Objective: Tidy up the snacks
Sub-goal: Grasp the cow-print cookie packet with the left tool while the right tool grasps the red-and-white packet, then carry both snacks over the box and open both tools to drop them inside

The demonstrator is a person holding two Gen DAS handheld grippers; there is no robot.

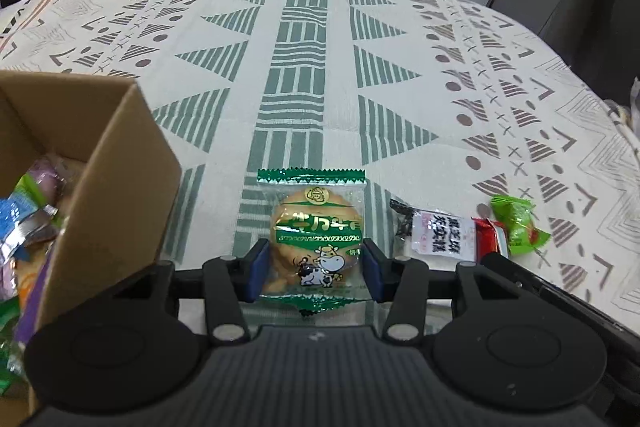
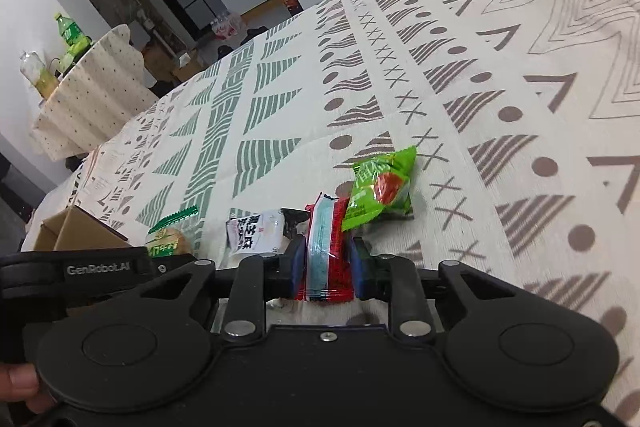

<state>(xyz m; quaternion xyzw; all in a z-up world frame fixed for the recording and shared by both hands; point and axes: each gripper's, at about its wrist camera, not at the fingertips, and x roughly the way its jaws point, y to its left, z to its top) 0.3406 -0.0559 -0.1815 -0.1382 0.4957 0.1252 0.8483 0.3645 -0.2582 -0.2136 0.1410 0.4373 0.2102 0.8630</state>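
Cookie packet [image 1: 316, 239] in left gripper [image 1: 316, 269]

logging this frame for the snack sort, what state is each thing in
left claw: shut on the cow biscuit packet
cow biscuit packet: sealed, gripped at both sides
right claw: shut on the red and blue packet
red and blue packet: sealed, held on edge
green packet: sealed, lying loose on the tablecloth
white and black packet: sealed, lying loose
cardboard box: open, snacks inside
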